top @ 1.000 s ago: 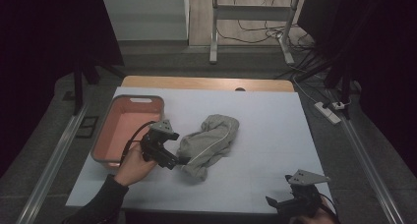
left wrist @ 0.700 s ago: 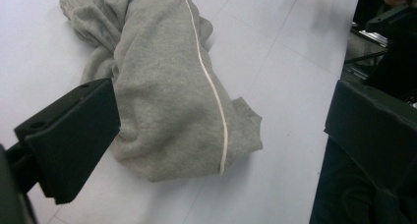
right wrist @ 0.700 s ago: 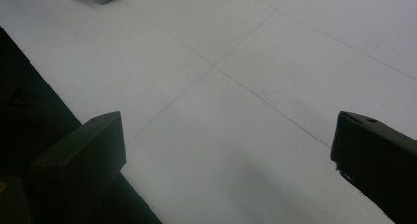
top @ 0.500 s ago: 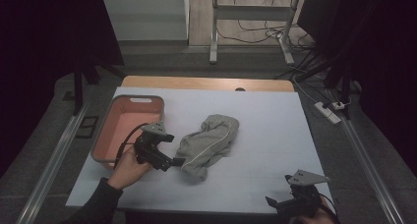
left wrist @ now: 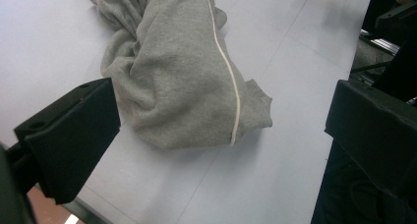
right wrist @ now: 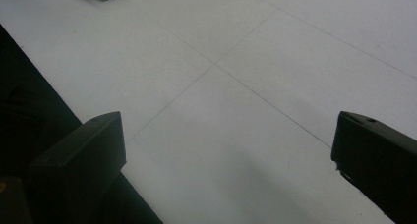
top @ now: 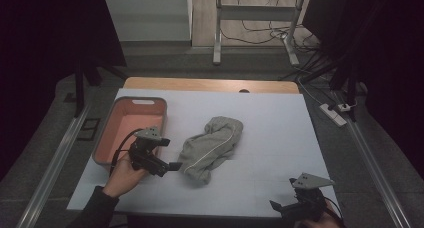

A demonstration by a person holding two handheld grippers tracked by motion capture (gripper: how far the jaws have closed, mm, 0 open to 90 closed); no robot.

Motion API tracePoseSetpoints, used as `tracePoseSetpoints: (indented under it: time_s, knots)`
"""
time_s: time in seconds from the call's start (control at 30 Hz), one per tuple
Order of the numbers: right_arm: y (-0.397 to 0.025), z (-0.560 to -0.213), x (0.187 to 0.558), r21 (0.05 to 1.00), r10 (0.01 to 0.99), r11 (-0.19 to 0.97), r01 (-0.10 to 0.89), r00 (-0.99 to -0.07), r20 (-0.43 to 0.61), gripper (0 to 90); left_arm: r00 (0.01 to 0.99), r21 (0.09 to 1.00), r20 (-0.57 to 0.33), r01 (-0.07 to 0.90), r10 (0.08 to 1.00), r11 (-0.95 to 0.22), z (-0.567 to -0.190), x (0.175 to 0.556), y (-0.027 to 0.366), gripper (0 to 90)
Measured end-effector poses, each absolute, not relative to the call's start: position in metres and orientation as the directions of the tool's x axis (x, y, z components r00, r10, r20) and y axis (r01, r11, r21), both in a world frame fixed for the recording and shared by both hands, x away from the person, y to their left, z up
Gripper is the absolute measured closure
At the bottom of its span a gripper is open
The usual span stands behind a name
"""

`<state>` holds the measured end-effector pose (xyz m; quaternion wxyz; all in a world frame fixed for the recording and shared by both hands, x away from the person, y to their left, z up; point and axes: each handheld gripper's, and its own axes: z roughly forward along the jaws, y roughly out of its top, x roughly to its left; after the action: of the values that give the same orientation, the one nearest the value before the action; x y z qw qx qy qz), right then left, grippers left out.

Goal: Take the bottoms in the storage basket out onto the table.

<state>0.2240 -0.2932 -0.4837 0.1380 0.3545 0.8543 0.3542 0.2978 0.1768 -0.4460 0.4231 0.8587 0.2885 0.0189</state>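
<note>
The left gripper (top: 170, 163) has slid closer to the crumpled grey cloth garment (top: 210, 147), fingers spread wide to grab it. The right gripper (top: 282, 208) waits, fingers released.

Item count, as seen from my position. Bench (top: 280, 133): one, with a light blue-grey surface. Garment: one grey garment (top: 210, 147), crumpled, with a single white stripe along it; the same garment (left wrist: 182, 71) appears in the left gripper view. Tray: one pink tray (top: 131, 128) with a grey rim. Grippers: two, my left gripper (top: 167, 164) and my right gripper (top: 280, 207), each with two black jaws. Grey three-cornered plates: two, one on top of each gripper. Hands: one, my left hand (top: 122, 173), on the left gripper.
</note>
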Motion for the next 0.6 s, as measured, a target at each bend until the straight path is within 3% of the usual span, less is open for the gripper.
tracePoseSetpoints:
  time_s: [0.6]
  knots:
    - [-0.293, -0.484, 0.224, 0.702, 0.705, 0.497, 0.510, -0.709, 0.017, 0.2, 0.819, 0.745, -0.218, 0.491, 0.531, -0.451, -0.452, 0.288, 0.189, 0.2]
